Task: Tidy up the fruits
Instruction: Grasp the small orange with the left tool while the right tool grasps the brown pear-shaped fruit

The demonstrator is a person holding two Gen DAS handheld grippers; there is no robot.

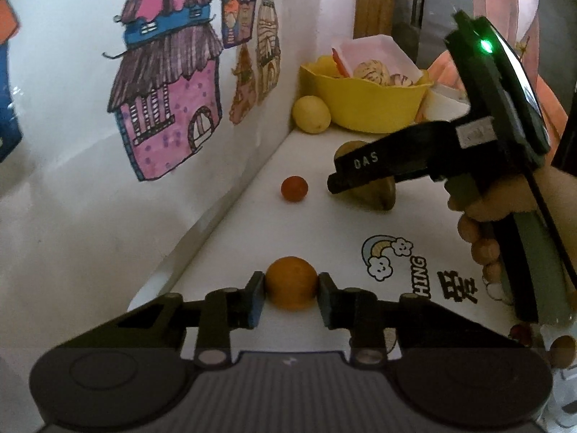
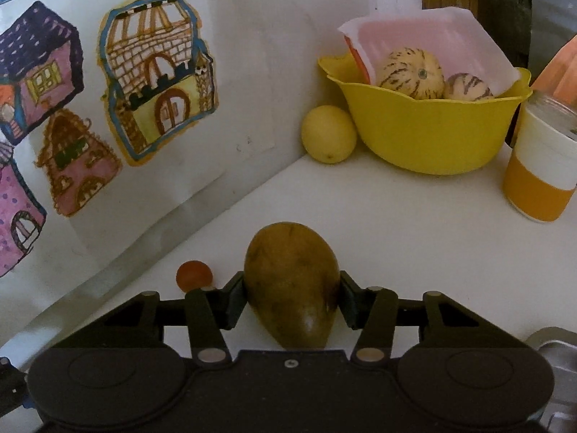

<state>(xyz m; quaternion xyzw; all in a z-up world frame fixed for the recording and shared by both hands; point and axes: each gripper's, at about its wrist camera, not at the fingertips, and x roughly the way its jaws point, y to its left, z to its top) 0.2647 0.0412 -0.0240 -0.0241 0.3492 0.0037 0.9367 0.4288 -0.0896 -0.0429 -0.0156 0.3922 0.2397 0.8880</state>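
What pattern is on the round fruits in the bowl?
Cream with dark stripes, clearest in the right wrist view.

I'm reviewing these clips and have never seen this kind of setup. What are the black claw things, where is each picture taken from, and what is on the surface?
There is no robot here: a person holds a two-finger gripper in each hand, with a fisheye camera on each looking along its fingers.

The left camera's picture shows the left gripper closed on an orange; the right gripper and the hand holding it show from the side.

The right camera's picture shows the right gripper closed on a mango.

On the white surface lie a small red fruit, a lemon beside a yellow bowl holding two striped melons, and an orange-and-white container.
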